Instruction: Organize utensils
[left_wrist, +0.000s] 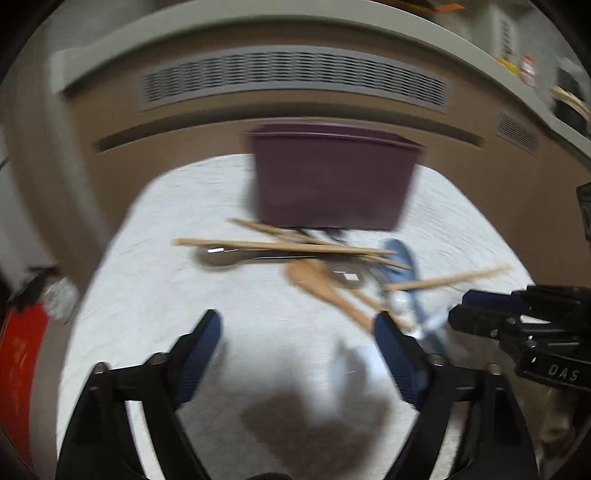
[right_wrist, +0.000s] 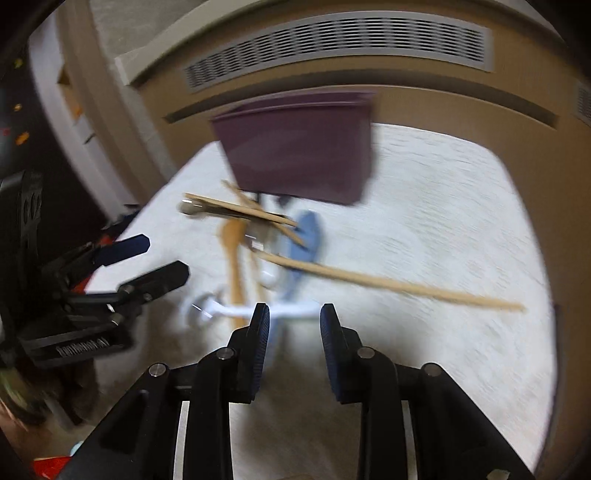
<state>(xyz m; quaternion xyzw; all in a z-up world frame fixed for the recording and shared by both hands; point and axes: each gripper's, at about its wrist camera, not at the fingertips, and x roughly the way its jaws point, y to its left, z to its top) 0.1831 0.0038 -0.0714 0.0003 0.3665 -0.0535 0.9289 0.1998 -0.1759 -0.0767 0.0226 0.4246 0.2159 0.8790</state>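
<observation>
Wooden utensils (left_wrist: 295, 247) lie ahead of both spread, empty grippers — left gripper (left_wrist: 297, 325), right gripper (right_wrist: 294, 314).

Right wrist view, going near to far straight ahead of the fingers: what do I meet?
Right gripper → white utensil handle → blue spoon → purple bin → brown cabinet front.

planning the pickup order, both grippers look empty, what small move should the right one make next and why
Probably ease the right gripper forward onto the white utensil just past its fingertips and close. Its jaws are open and empty, that handle lies nearest, and the purple bin waits behind the pile.
</observation>
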